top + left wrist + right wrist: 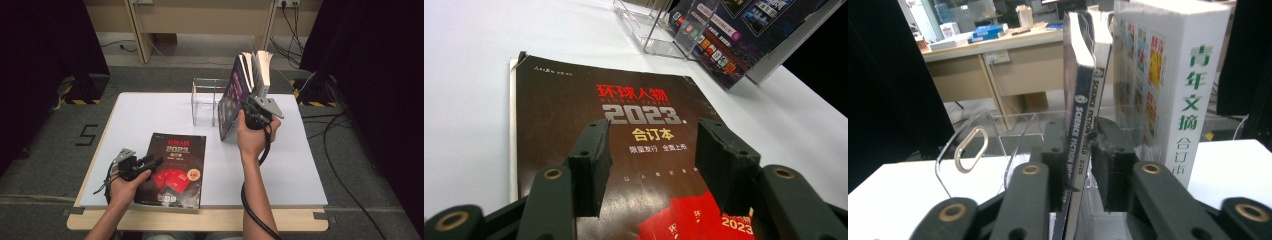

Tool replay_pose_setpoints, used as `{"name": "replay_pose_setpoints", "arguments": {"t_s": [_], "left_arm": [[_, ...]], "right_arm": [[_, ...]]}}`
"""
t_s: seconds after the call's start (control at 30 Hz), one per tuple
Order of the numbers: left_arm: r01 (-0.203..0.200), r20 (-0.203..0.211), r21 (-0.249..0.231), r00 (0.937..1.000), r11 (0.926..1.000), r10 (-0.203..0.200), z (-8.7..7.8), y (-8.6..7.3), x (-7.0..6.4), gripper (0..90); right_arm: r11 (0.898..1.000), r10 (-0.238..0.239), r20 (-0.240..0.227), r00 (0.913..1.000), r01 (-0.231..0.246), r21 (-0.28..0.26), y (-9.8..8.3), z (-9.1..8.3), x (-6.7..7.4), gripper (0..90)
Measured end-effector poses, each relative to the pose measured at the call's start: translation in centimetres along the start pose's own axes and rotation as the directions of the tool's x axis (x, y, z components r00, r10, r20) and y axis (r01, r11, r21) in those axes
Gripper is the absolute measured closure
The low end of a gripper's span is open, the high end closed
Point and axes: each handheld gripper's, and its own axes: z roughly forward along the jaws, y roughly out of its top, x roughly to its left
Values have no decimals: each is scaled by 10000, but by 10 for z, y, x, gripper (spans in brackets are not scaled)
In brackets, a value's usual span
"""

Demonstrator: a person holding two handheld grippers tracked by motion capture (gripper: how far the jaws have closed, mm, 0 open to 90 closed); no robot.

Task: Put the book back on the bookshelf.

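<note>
Dark book [604,150] lower cover cut off by frame edge; white book [1178,80] top cropped.

Both forearms come in bare, no sleeves or gloves on them. Each hand carries a black gripper: the left gripper [156,161] and the right gripper [246,104] are built alike, with a chunky dark body and a grey 3-cornered plate on top. A black cable trails from each one, the right one's looping thick past the wrist. Seen close up, each has 2 matte black jaws ending in blocky, squared pads [591,165], hinged on flat black link arms. Brass-coloured round rivets [1031,169] sit at the joints.
</note>
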Motion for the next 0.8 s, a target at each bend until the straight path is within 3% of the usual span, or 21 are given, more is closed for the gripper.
{"name": "replay_pose_setpoints", "arguments": {"t_s": [0.47,0.63,0.8], "left_arm": [[25,10,-34,10000,10000,-25,0,0,0,475],[7,23,-45,10000,10000,-7,0,1,0,475],[-4,22,-40,10000,10000,4,0,0,1,475]], "right_arm": [[9972,-713,-35,9974,712,-221,4,6,15,815],[9972,-716,-217,9972,721,206,4,17,18,775],[9947,-810,-14,9967,809,628,5,32,20,767]]}}
